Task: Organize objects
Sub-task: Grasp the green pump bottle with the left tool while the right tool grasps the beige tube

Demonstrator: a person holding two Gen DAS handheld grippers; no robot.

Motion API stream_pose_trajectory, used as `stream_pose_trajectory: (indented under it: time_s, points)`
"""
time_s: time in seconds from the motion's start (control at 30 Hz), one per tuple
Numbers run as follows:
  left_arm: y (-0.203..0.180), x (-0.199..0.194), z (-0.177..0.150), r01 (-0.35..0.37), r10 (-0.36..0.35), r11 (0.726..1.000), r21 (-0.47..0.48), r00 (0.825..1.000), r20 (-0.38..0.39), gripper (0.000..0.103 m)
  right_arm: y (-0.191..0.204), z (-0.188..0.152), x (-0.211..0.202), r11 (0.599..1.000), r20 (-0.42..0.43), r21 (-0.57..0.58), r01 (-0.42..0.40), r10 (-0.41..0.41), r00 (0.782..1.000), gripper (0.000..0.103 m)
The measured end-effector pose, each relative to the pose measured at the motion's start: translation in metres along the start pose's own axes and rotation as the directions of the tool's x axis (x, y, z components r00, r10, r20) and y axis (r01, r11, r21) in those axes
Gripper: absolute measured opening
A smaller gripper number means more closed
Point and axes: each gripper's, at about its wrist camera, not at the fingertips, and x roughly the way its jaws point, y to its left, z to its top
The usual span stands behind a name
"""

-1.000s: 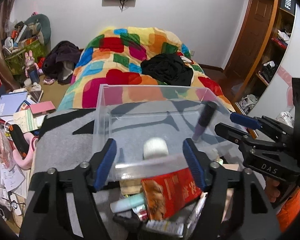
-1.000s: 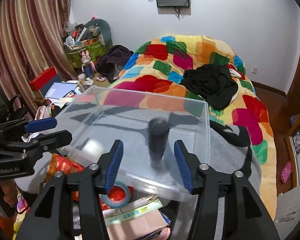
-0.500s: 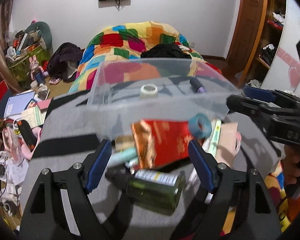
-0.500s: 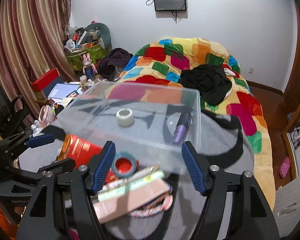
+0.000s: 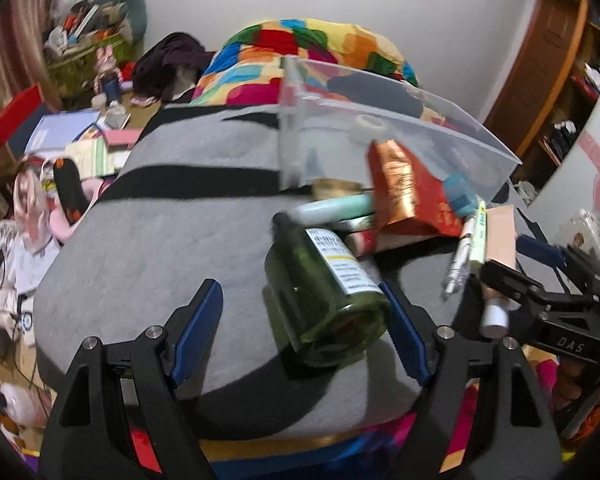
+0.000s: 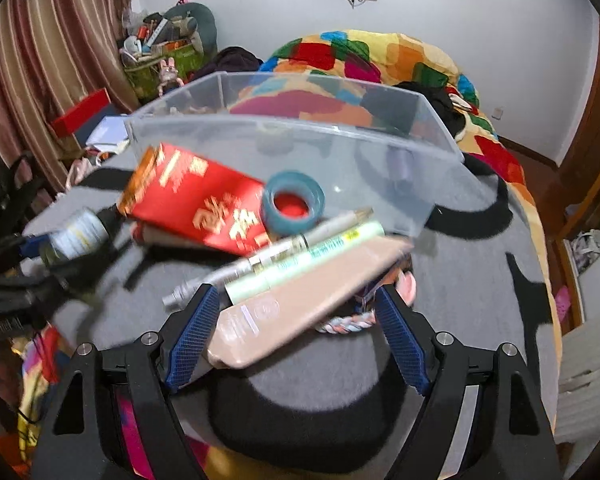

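Green bottle (image 5: 324, 296) on its side, neck pointing away, bare grey cloth (image 5: 160, 248) to its left, left gripper (image 5: 300, 332) apart, right gripper (image 6: 296, 336) jaws opening astride beige case (image 6: 300, 304), clear bin (image 6: 300, 148) behind.

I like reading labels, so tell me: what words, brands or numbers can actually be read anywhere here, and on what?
"DAS": on the black body of the right gripper.
Red packet: large gold characters, too blurred to read.
Green bottle: white label, print too small.
Pale green tube: print blurred.
Beige case: round emblem, illegible.
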Motion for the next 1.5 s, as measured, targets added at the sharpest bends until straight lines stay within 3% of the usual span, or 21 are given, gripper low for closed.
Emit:
stream_pose_trajectory:
  time_s: [0.17, 0.3, 0.47, 0.6, 0.67, 0.73, 0.8, 1.17, 1.5]
  points:
    - [0.007, -0.006, 0.003, 0.026, -0.026, 1.0, -0.015, 0.999, 0.03, 0.079, -0.026, -0.009, -0.009, 0.997, -0.023, 0.068, 0.035, -0.034, 0.999, 0.077]
    - [0.001, -0.004, 0.007, 0.021, -0.021, 1.0, 0.002, 0.998, 0.053, 0.079, -0.028, -0.01, -0.023, 0.992, -0.008, 0.126, 0.013, -0.012, 1.0, 0.077]
    - [0.003, 0.008, 0.006, 0.006, -0.006, 1.0, -0.002, 0.999, 0.038, 0.055, -0.003, -0.012, -0.024, 0.997, -0.008, 0.063, 0.053, -0.052, 0.999, 0.077]
    - [0.01, 0.004, 0.003, -0.001, 0.002, 1.0, -0.027, 0.998, 0.062, 0.041, -0.009, -0.028, -0.017, 0.992, -0.047, 0.112, 0.049, -0.044, 0.998, 0.074]
    - [0.013, 0.003, 0.002, 0.008, -0.005, 0.999, -0.045, 0.998, 0.07, 0.041, -0.014, -0.035, -0.02, 0.991, -0.028, 0.128, 0.044, -0.041, 0.999, 0.066]
    - [0.015, 0.0, 0.0, 0.01, -0.005, 0.998, -0.057, 0.997, 0.083, 0.041, -0.017, -0.037, -0.025, 0.989, -0.013, 0.136, 0.054, -0.053, 0.999, 0.041]
    - [0.016, -0.003, -0.001, 0.013, -0.008, 0.998, -0.063, 0.996, 0.091, 0.041, -0.021, -0.037, -0.028, 0.989, -0.007, 0.139, 0.056, -0.056, 0.998, 0.029]
    - [0.003, -0.04, 0.011, 0.024, -0.015, 0.999, -0.044, 0.982, 0.19, 0.041, -0.028, -0.032, -0.059, 0.99, 0.1, 0.135, 0.046, -0.06, 0.993, 0.029]
    - [-0.016, -0.053, 0.048, 0.047, -0.046, 0.999, 0.003, 0.964, 0.262, 0.041, -0.035, 0.02, -0.073, 0.994, 0.197, 0.108, -0.025, 0.004, 0.98, 0.029]
